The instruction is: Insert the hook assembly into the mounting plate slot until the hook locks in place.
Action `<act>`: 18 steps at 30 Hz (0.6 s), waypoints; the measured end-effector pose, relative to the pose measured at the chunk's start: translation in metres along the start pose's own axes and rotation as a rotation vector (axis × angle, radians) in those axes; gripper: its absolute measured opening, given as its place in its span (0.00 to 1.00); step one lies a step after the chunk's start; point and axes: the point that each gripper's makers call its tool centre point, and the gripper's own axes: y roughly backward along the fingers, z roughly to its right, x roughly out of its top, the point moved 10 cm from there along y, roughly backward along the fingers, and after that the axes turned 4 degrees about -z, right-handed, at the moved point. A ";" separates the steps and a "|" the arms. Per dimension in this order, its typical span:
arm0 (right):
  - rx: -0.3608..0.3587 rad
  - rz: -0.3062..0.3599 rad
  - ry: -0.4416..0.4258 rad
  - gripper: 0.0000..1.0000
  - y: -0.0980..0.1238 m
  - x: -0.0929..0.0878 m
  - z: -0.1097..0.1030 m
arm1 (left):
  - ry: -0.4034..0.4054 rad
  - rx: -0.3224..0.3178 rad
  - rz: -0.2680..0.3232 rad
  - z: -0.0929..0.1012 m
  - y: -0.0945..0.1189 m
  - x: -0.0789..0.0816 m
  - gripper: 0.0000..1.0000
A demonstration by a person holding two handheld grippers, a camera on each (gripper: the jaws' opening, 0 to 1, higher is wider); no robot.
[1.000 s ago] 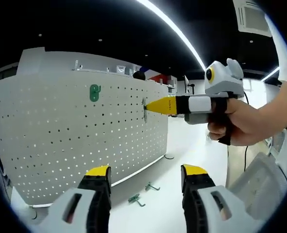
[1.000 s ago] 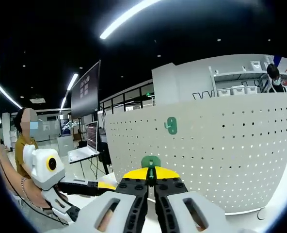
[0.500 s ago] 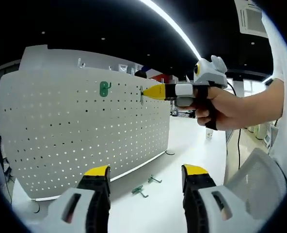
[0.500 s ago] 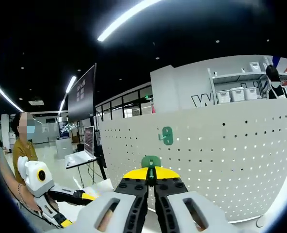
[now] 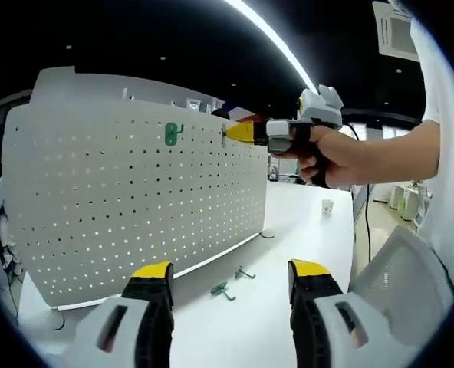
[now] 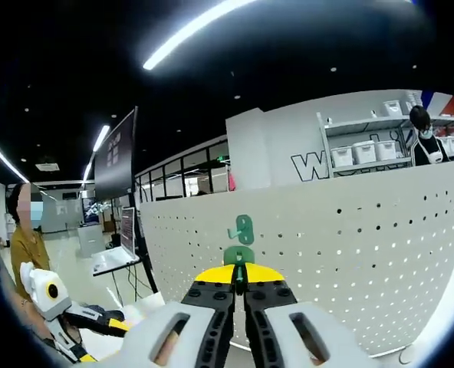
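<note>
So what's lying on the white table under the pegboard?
Two loose green hooks lie on the table before the pegboard. The left gripper's jaws cover the near tabletop.

pegboard [image 5: 135,207] stands upright on the surface [image 5: 304,238]; one hook [image 5: 172,135] mounted near its top; two loose hooks [image 5: 231,284] lie on the surface before it.
</note>
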 end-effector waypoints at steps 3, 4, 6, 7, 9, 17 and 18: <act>-0.018 0.005 0.002 0.00 -0.003 0.003 0.002 | 0.005 -0.005 -0.008 -0.002 0.003 -0.004 0.62; -0.019 0.005 0.002 0.00 -0.003 0.004 0.003 | 0.005 -0.008 -0.013 -0.003 0.005 -0.006 0.62; -0.024 0.007 0.005 0.00 -0.005 0.005 0.003 | 0.018 -0.007 -0.020 -0.005 0.007 -0.009 0.62; -0.026 0.009 0.008 0.00 -0.005 0.006 0.004 | 0.023 -0.007 -0.018 -0.006 0.008 -0.010 0.62; -0.030 0.011 0.006 0.00 -0.006 0.007 0.005 | 0.024 -0.007 -0.021 -0.007 0.009 -0.010 0.62; -0.056 0.020 0.012 0.00 -0.016 0.015 0.011 | 0.019 -0.020 -0.029 -0.006 0.015 -0.014 0.62; -0.060 0.021 0.014 0.00 -0.017 0.016 0.011 | 0.018 -0.020 -0.030 -0.006 0.015 -0.014 0.62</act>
